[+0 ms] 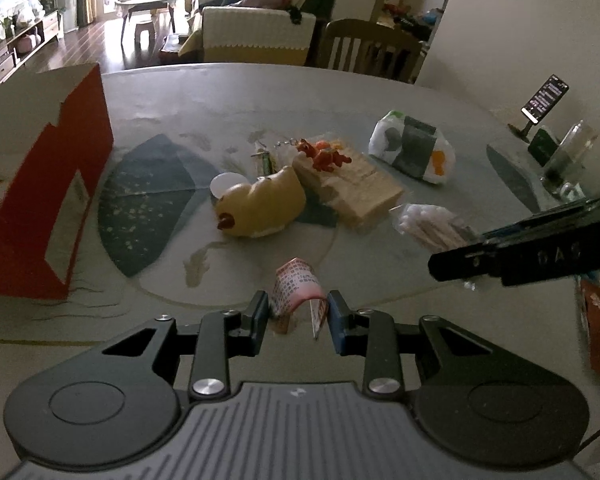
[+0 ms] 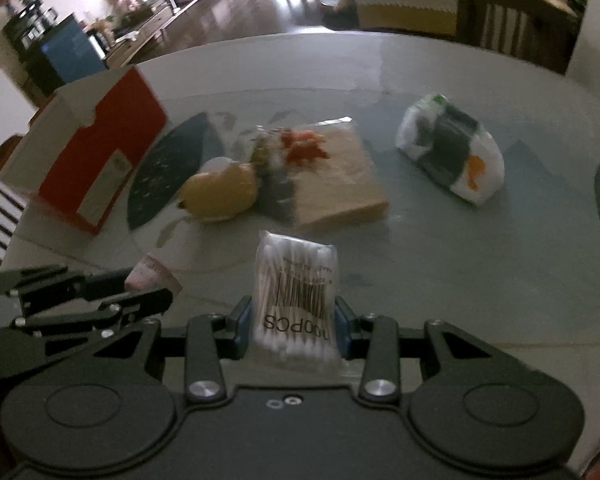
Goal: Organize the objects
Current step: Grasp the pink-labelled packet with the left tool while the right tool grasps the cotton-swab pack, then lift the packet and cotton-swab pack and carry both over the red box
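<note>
In the right wrist view, low in the middle of the frame, the clear pack of cotton swabs [image 2: 296, 300] carries a black barcode and, upside down, print that reads "00PCS". At the right edge of the left wrist view, the black body of the right gripper [image 1: 540, 258] shows faint letters "DAS". The print on the pink-and-white packet [image 1: 298, 292] and on the phone screen [image 1: 545, 98] at upper right is too small to read.

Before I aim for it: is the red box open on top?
Open: the red box shows a lidless top, pale inner walls visible in both views.
</note>
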`<state>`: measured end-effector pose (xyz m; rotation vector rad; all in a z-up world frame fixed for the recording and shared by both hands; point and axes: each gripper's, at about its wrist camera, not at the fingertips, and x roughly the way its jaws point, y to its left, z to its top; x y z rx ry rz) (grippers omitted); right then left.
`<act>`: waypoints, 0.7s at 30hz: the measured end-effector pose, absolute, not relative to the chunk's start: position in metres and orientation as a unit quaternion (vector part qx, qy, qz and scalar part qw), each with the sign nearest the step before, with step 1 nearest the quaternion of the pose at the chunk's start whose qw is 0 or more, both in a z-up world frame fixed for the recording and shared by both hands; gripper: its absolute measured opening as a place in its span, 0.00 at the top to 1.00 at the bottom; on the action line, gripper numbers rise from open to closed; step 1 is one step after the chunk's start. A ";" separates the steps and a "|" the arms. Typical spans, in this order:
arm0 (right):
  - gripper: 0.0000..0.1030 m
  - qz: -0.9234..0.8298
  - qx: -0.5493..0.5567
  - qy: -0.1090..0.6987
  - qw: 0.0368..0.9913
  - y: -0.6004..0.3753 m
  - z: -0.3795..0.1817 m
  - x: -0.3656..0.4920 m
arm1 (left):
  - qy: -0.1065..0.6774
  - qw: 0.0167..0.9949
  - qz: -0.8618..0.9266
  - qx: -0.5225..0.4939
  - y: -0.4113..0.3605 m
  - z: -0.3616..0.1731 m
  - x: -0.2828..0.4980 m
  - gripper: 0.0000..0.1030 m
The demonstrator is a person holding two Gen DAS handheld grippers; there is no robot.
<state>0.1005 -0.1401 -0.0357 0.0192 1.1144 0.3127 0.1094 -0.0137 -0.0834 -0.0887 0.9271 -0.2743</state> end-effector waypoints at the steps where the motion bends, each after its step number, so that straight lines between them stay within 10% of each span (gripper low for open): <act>1: 0.62 0.150 0.001 0.523 0.839 -0.132 -0.034 0.098 | 0.445 0.884 -0.135 -0.044 -0.011 -0.081 0.108 0.70; 21: 0.62 0.169 -0.105 0.441 0.875 -0.004 0.022 0.080 | 0.409 0.895 -0.175 -0.032 0.096 -0.022 0.103 0.70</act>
